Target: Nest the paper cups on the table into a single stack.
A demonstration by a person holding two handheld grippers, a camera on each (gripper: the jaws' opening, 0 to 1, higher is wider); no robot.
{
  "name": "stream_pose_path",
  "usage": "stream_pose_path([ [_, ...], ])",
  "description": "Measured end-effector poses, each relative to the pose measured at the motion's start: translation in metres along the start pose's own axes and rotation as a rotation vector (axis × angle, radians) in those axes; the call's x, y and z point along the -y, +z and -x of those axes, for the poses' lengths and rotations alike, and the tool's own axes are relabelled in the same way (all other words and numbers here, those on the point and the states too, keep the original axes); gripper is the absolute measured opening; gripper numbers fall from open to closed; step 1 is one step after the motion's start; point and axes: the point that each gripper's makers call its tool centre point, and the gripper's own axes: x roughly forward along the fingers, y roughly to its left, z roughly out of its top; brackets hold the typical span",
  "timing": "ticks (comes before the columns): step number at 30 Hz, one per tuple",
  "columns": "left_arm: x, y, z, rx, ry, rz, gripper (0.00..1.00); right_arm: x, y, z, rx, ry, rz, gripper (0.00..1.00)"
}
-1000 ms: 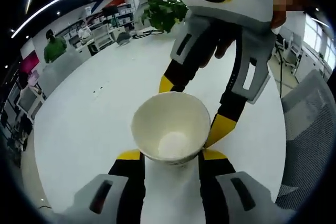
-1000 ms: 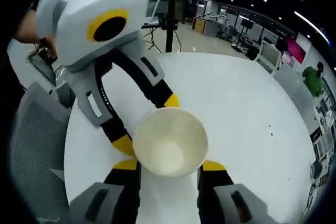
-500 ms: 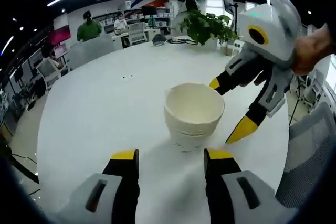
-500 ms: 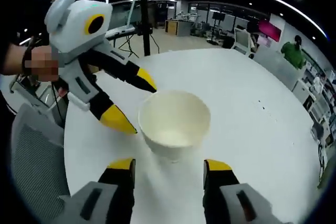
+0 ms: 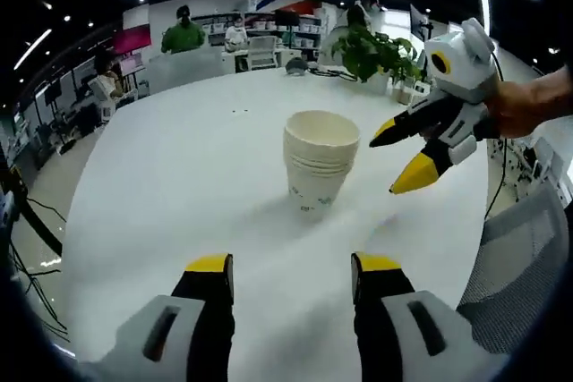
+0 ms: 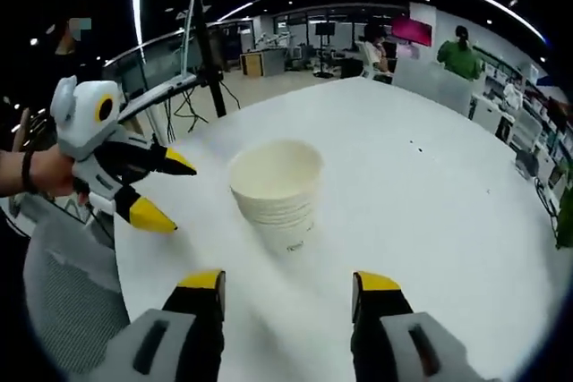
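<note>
We see the stack of paper cups (image 5: 320, 161) standing upright on the white round table (image 5: 161, 185), mouth up, all cups nested. Our left gripper (image 5: 291, 273) has its jaws spread and holds nothing, short of the stack. Our right gripper (image 6: 286, 282) is likewise spread and empty, apart from the stack (image 6: 276, 190). A potted plant (image 5: 376, 51) stands at the table's far edge.
</note>
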Motion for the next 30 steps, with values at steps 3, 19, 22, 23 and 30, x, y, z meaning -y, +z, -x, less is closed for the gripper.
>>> stream_pose_path([
  [3,0.001,-0.010,0.007,-0.004,0.007,0.022,0.52,-0.003,-0.006,0.011,0.020,-0.006,-0.027,0.58],
  [19,0.015,-0.035,0.038,-0.008,0.036,0.037,0.55,-0.012,-0.022,0.040,0.121,-0.050,-0.107,0.63],
  [22,0.019,-0.042,0.044,-0.013,0.042,0.049,0.55,-0.014,-0.033,0.047,0.127,-0.064,-0.114,0.64],
  [23,0.020,-0.043,0.045,-0.016,0.043,0.051,0.55,-0.015,-0.034,0.049,0.133,-0.067,-0.110,0.64],
  [30,0.020,-0.037,0.052,-0.009,0.054,0.033,0.55,-0.037,-0.047,0.060,0.167,-0.063,-0.122,0.68],
])
